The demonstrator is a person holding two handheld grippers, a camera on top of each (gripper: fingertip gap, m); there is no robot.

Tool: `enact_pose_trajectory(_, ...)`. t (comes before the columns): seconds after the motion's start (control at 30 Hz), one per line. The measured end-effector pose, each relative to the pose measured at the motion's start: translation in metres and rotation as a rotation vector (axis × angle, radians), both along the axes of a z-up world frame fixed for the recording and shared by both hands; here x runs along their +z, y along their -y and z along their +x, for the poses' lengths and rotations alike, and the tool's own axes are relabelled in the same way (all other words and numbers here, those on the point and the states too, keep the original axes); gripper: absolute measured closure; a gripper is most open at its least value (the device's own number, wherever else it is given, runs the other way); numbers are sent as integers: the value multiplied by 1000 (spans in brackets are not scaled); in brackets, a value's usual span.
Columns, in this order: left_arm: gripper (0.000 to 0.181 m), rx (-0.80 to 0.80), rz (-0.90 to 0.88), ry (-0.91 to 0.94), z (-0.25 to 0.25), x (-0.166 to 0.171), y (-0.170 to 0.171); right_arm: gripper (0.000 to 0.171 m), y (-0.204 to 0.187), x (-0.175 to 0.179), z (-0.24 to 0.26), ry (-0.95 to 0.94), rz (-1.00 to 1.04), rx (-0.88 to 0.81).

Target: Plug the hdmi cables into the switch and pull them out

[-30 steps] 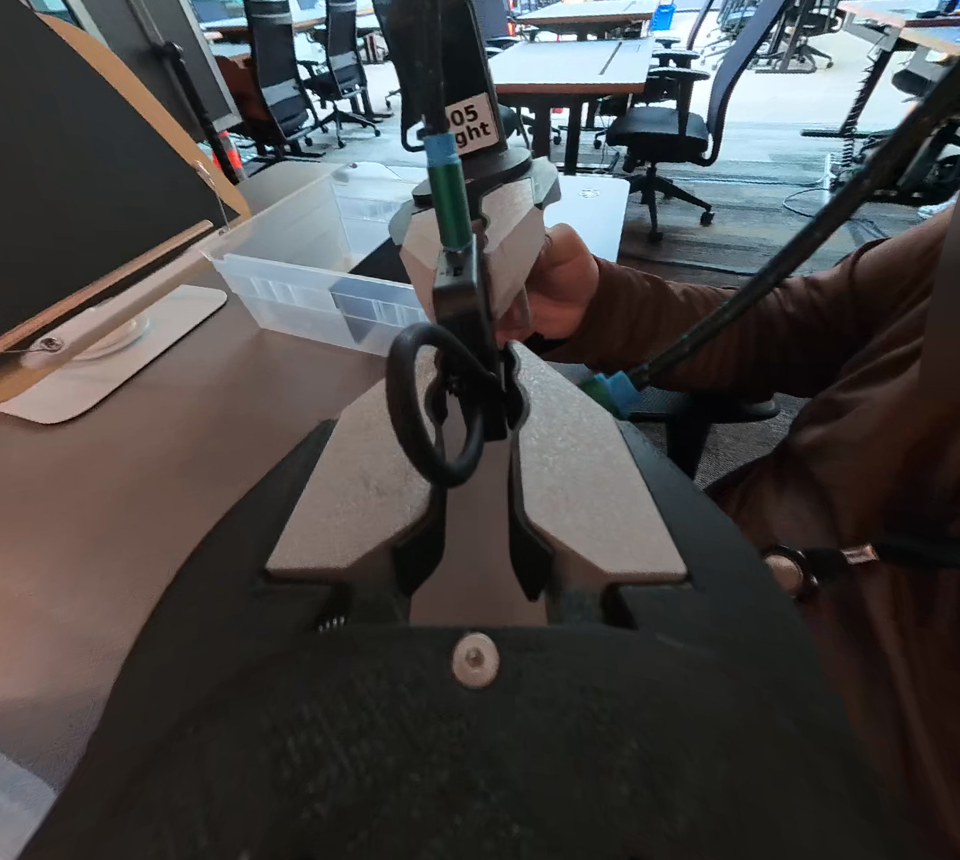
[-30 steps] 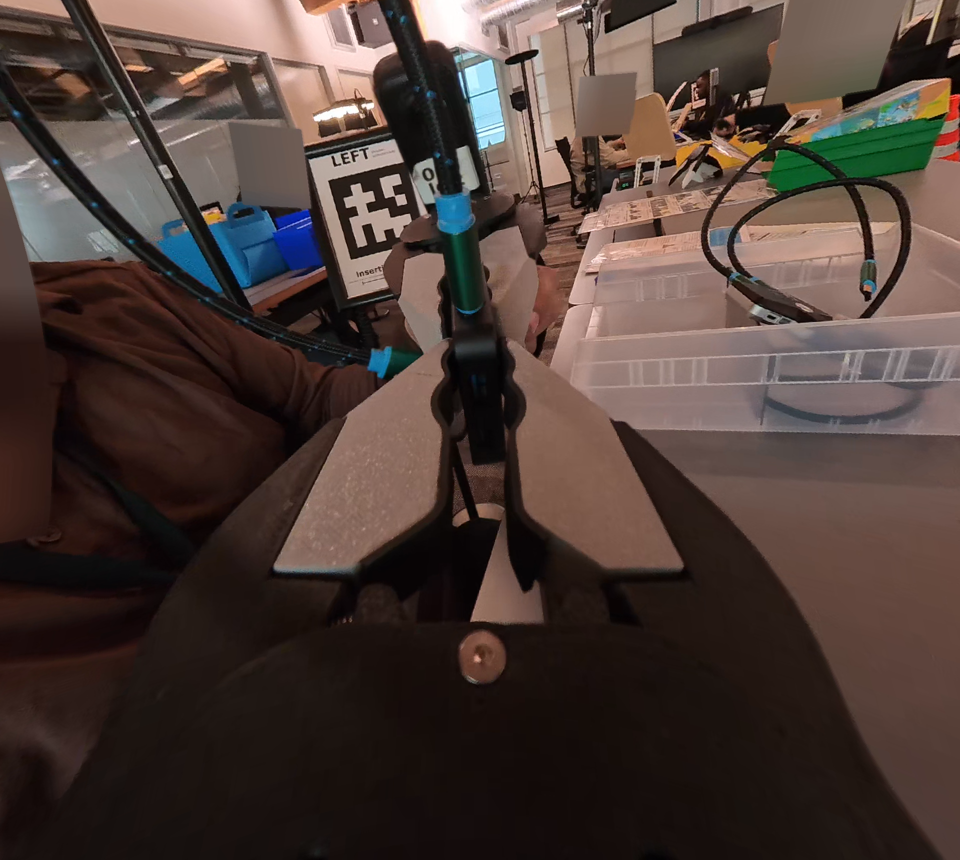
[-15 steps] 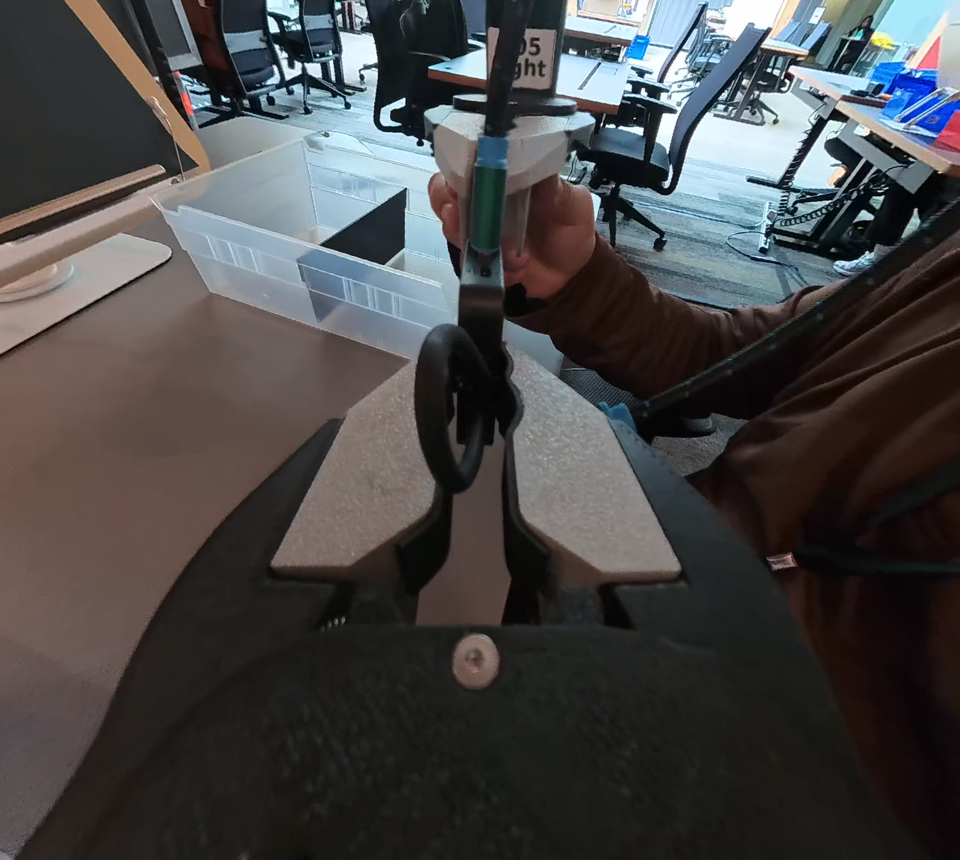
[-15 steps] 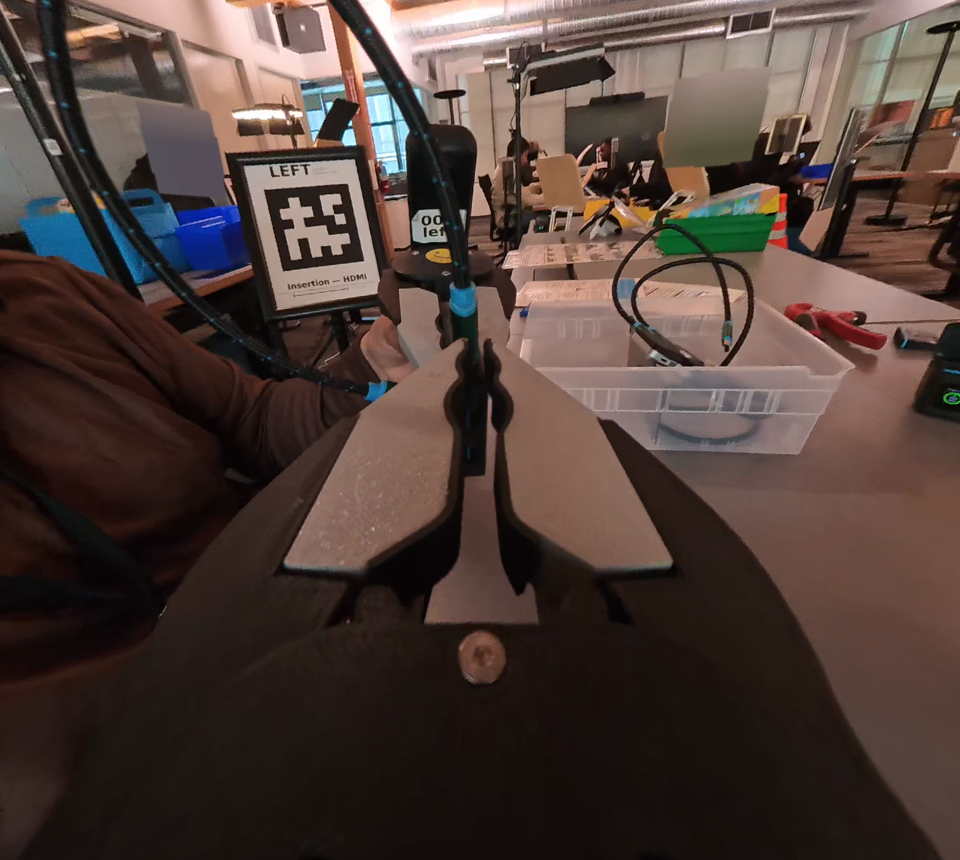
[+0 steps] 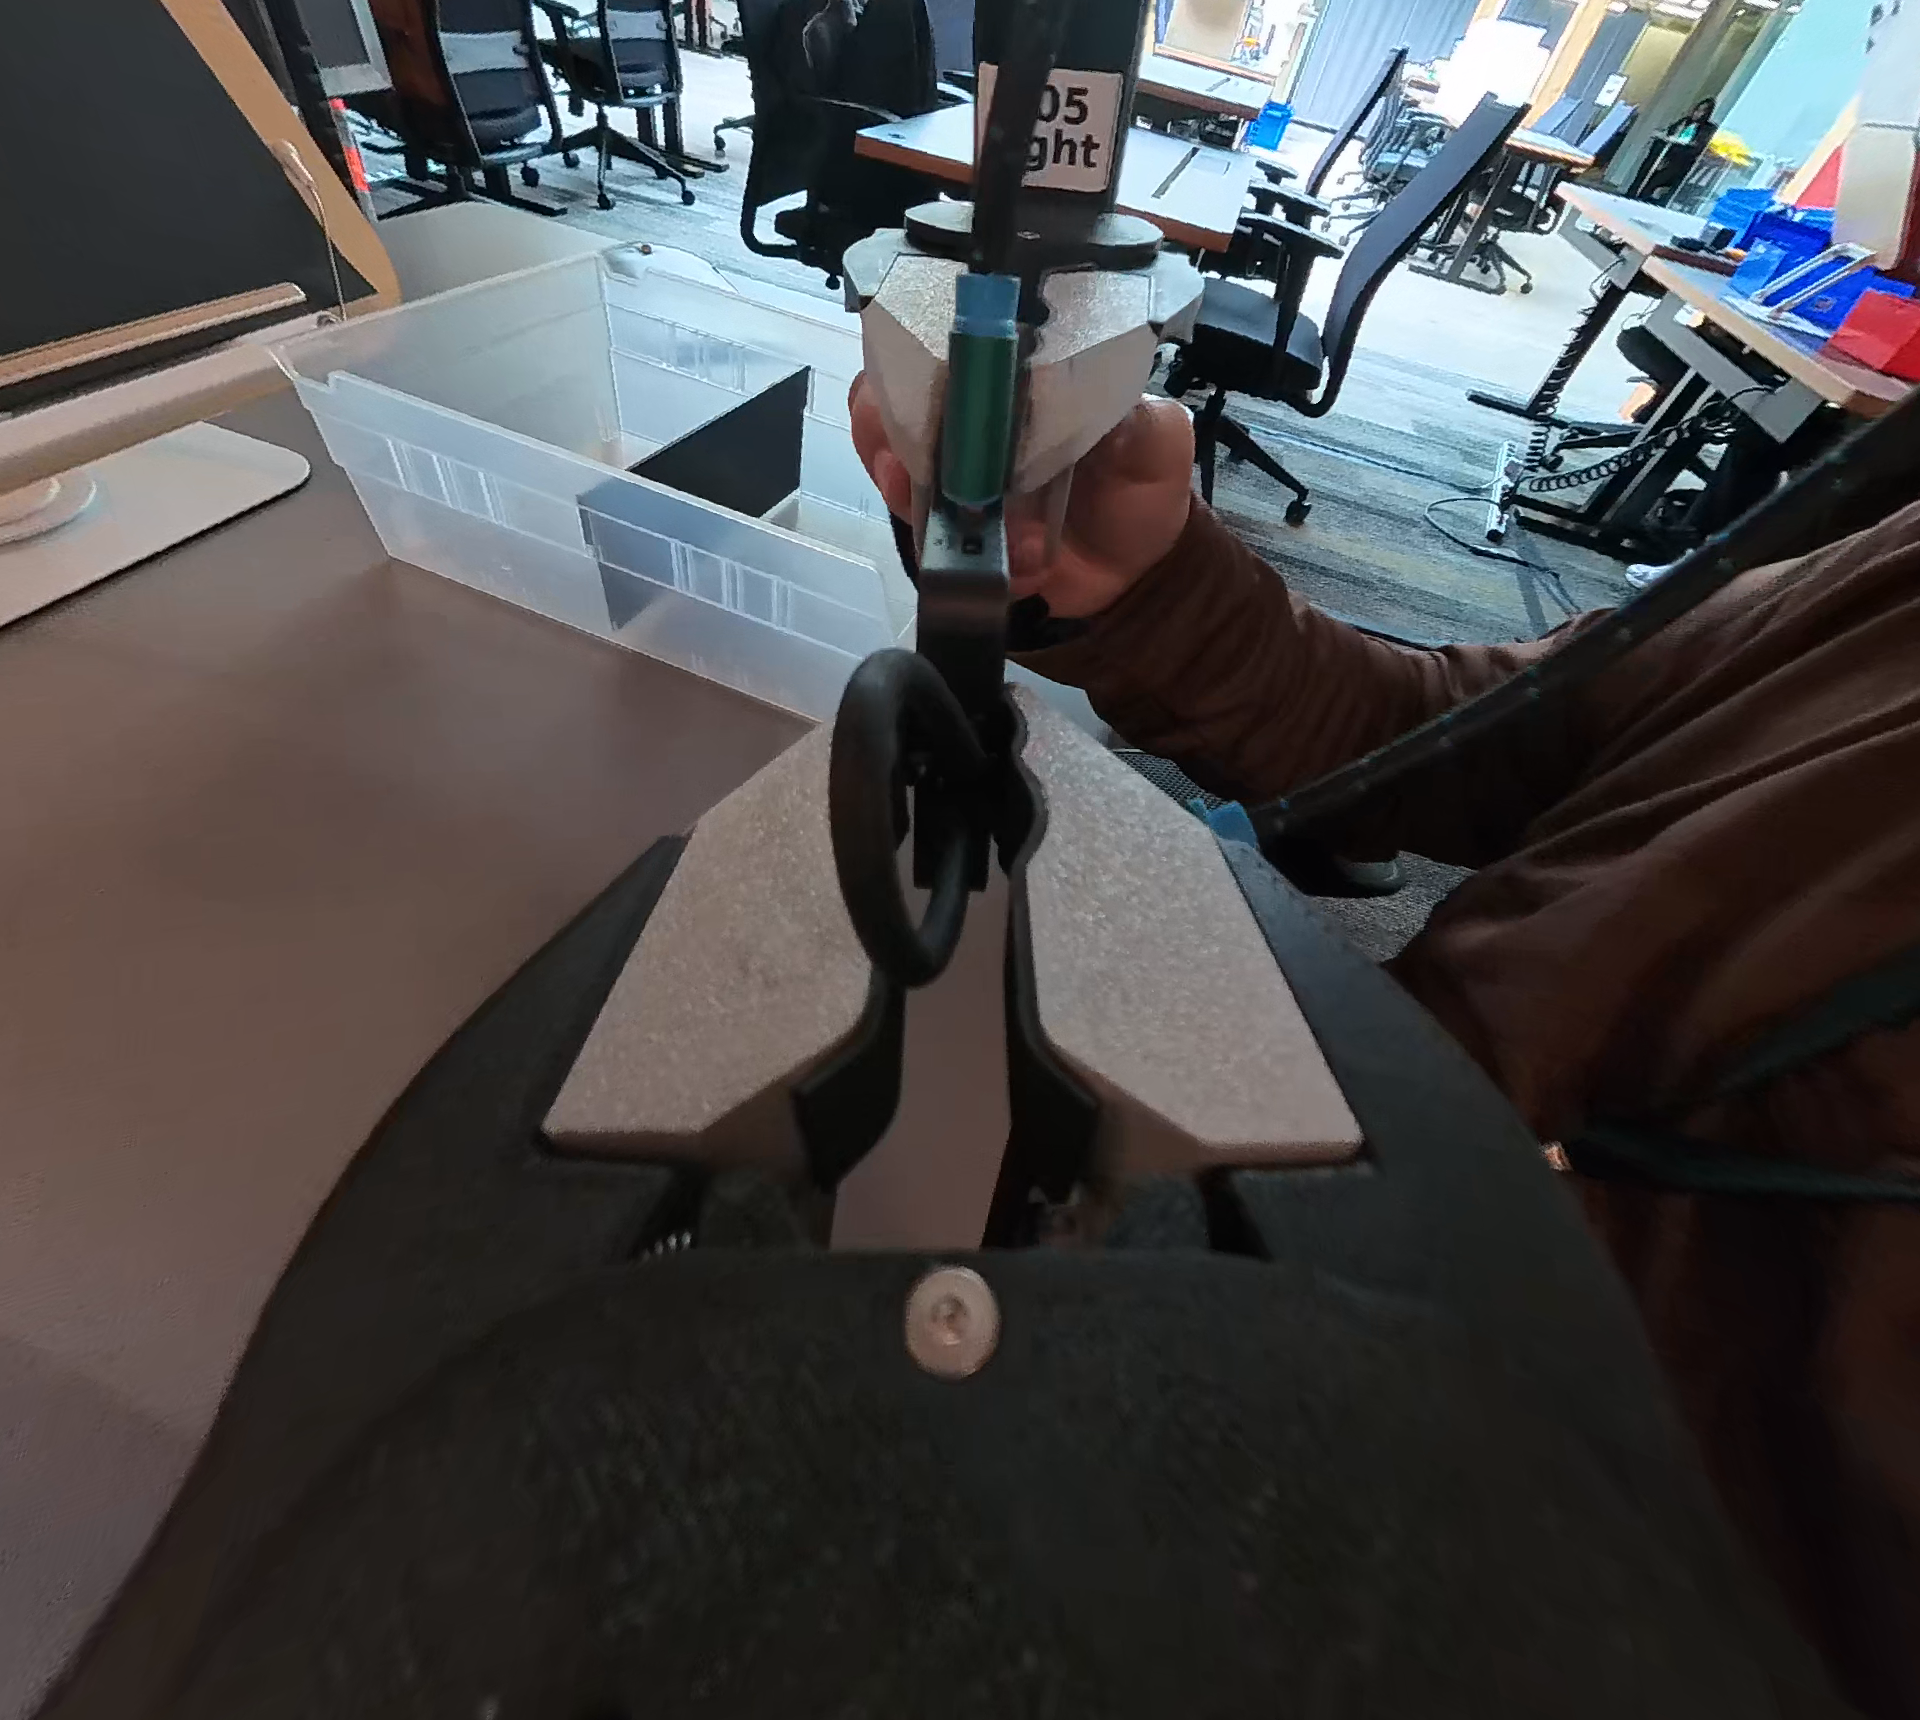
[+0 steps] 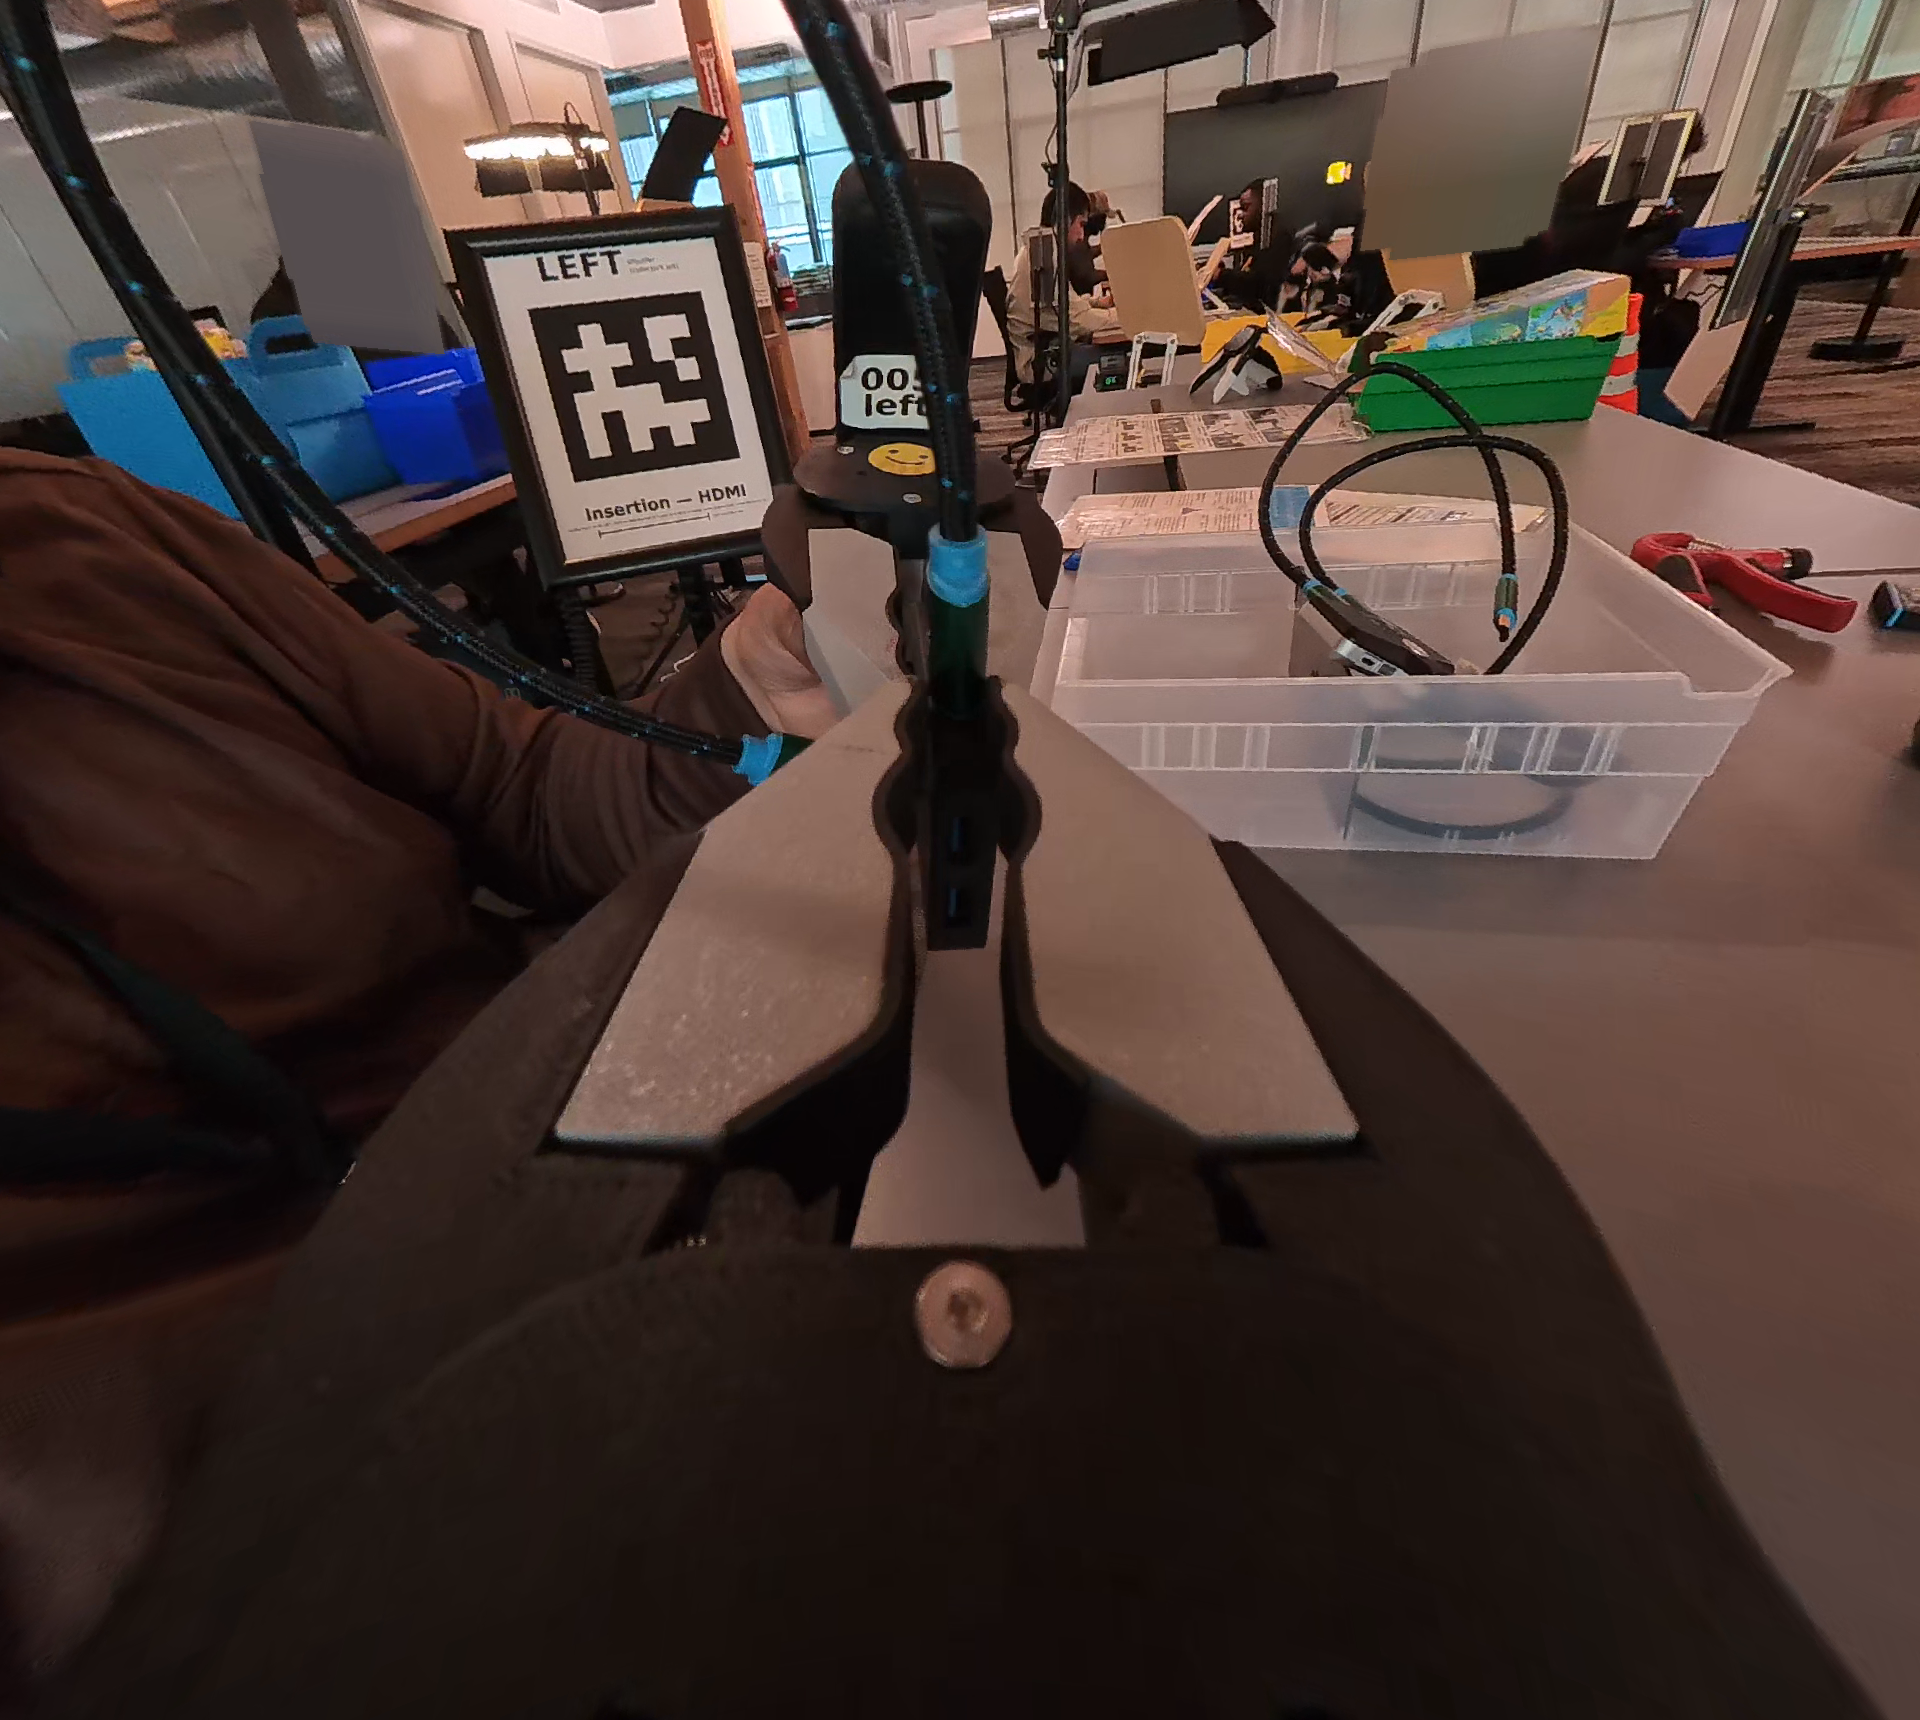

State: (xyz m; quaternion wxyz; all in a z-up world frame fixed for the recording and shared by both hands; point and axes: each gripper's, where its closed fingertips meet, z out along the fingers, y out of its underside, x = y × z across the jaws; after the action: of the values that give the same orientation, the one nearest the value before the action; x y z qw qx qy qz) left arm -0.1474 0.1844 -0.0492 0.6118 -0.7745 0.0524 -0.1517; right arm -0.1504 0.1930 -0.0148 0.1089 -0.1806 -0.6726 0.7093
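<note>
Labels: white sticker point(image 5: 1051, 130) on right tool's handle, framed marker sign point(image 6: 623, 387); printed.
Switch point(image 6: 954, 849): dark slab, long axis upright, above the surface point(image 6: 1558, 1099).
Left tongs point(image 5: 987, 766): clamped on switch.
Right tongs point(image 6: 951, 803): clamped on switch too.
HDMI cable point(image 5: 982, 413): green plug upright, entering switch's top.

Clear plastic bin point(image 6: 1720, 668) on grey table point(image 6: 1558, 995), red pliers point(image 6: 1740, 577) beside it

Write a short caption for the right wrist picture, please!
Right gripper clamps the black switch, green HDMI plug on top, beside a clear bin.
</note>
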Motion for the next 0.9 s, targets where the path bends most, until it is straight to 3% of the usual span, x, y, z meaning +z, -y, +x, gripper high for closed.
enact_pose_trajectory(0.57, 168, -38, 0, 34, 5, -6, -7, 164, 12, -16, -3, 16, 64, 26)
enact_pose_trajectory(0.73, 170, 50, -21, -60, -7, -12, -8, 163, 16, -20, -14, -4, 74, -36)
enact_pose_trajectory(0.9, 170, 39, 30, 65, -8, -12, -11, 164, 15, -20, -19, -21, 47, -63)
